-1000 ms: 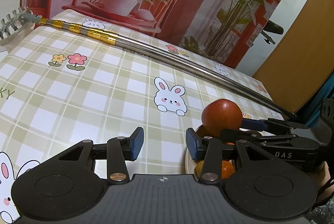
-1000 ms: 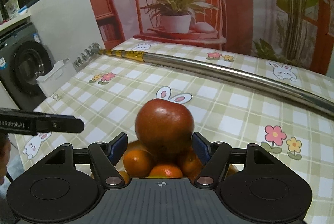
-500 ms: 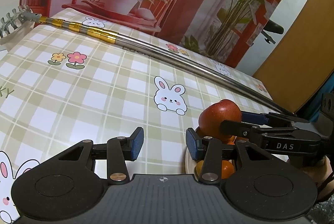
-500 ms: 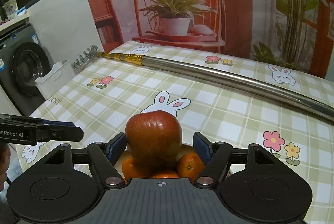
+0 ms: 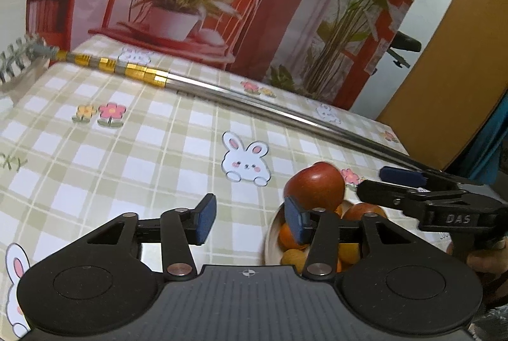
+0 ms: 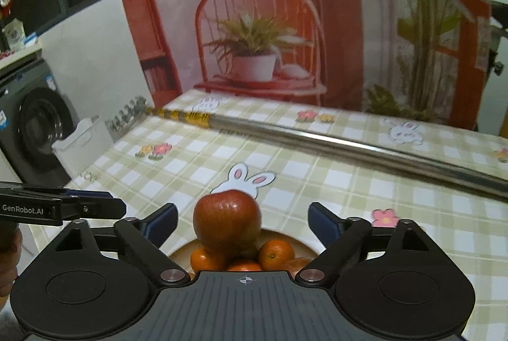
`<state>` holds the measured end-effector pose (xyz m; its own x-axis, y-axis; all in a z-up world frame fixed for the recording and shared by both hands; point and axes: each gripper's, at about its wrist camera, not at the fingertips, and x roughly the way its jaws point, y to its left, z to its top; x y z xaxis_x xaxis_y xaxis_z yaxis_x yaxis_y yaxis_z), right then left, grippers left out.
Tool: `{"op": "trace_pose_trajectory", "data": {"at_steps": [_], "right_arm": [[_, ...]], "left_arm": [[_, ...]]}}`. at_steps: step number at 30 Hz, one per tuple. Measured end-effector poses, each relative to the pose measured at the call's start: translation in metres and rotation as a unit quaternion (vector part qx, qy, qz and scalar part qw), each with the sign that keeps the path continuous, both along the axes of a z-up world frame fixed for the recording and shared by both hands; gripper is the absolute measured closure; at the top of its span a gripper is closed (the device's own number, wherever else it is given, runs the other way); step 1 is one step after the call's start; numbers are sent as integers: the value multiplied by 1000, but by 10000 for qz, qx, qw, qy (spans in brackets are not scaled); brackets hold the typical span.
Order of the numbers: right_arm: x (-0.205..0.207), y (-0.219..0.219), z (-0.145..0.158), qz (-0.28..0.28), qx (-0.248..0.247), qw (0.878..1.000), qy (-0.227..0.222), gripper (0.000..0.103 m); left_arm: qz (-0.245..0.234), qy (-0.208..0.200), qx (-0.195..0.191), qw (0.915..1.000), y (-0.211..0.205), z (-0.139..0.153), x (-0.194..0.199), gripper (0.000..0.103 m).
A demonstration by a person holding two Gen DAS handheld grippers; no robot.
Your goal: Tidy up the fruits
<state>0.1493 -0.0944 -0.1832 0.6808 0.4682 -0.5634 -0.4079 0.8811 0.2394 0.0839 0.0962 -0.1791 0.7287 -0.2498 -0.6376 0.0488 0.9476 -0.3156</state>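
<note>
Much of the bowl [image 6: 287,237] lies hidden beneath the right gripper's [image 6: 243,218] black body, only its pale rim and a few oranges [image 6: 275,253] showing; in the left wrist view the left gripper's own right finger cuts across the same bowl [image 5: 270,241], and the whole scene is softly blurred. The right gripper stands wide, its blue pads well clear on either side of a red apple [image 6: 227,222] that rests atop the oranges, directly ahead between the fingers. The left gripper [image 5: 249,222] is likewise spread and empty, hovering over the checked tablecloth [image 5: 127,157] with the apple [image 5: 316,188] just beyond its right fingertip. A metal pole [image 6: 349,145] crosses the table farther ahead.
</note>
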Motion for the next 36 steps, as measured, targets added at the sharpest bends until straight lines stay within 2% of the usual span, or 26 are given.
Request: {"op": "trace_pose_trajectory", "data": {"at_steps": [1,4,6,9,11,13,17,22,27,36], "right_arm": [[-5,-7,5,-57,57,10000,-44,8],[-18,-25,19,-259,175,9994,-166,6],[-26,-38,29,-441,210,9985,-243,1],[-40,-55,43,-654,309,9967,-370,0],[-49,-66,54,-805,386,9950,-438,0],[-60,-74,64,-934,428,9931,-561,0],[-79,-85,85,-1018,496,9901,-834,0],[-97,-90,107,-1134,370,9866,-1116,0],[-110,-92,119,-1205,443,9840,-1231,0],[-125,-97,134,-1320,509,9794,-1444,0]], "left_arm": [[-26,-66,43,10000,-2,5,-2,50],[-105,-273,214,9993,-9,19,-9,49],[-166,-414,330,9985,-14,30,-13,44],[-269,-659,478,9963,-22,47,-22,34],[-340,-793,533,9948,-27,59,-27,14],[-356,-963,628,9927,-32,71,-35,3],[-421,-1207,830,9883,-42,94,-48,1],[-473,-1465,891,9840,-55,121,-66,0],[-473,-1615,1158,9789,-70,135,-75,0],[-468,-1860,1251,9734,-81,156,-85,0]]}}
